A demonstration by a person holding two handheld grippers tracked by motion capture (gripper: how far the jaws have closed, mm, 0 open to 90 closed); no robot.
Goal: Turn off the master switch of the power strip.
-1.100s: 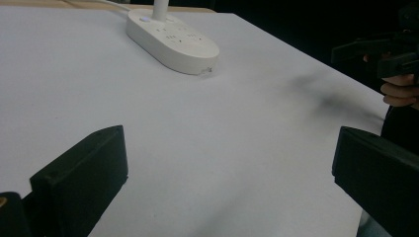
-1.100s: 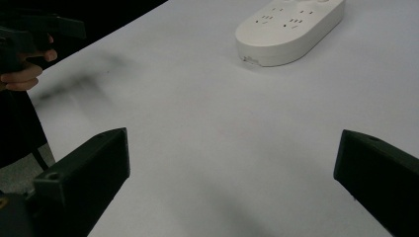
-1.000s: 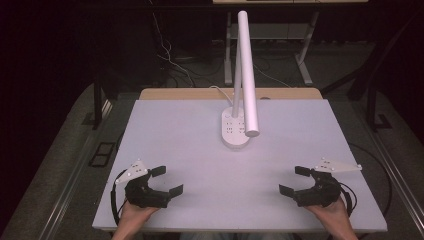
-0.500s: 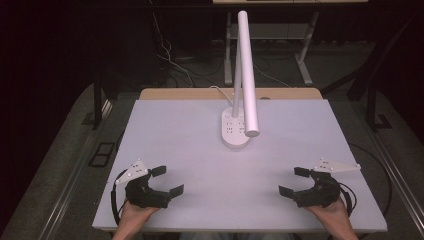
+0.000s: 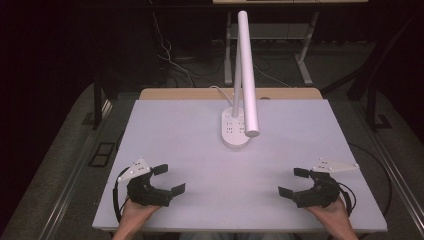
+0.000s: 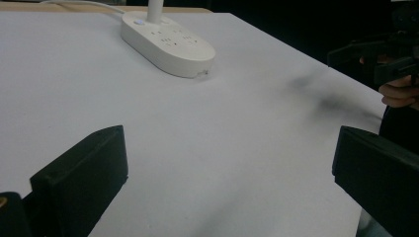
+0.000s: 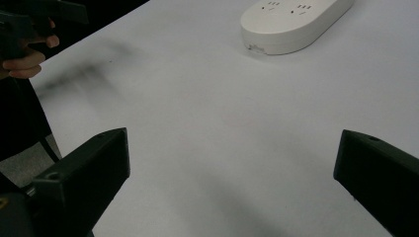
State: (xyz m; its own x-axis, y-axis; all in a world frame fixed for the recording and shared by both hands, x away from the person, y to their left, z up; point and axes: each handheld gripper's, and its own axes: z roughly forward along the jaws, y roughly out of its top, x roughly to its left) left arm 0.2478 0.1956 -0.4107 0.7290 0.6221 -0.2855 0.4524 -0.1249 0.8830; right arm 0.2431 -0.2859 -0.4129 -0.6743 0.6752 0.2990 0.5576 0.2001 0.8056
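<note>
A white lamp [image 5: 246,70] stands at the far middle of the white bench [image 5: 190,135], with a long round tube leaning over a flat oval base [image 5: 235,131] that has small plug holes on top and a white cord [image 5: 218,92] running off the back. The left gripper [image 5: 169,179] sits near the front left corner and the right gripper [image 5: 293,182] near the front right corner, each held in a hand. Both have their jaws wide open with nothing between them, well apart from the lamp.
</note>
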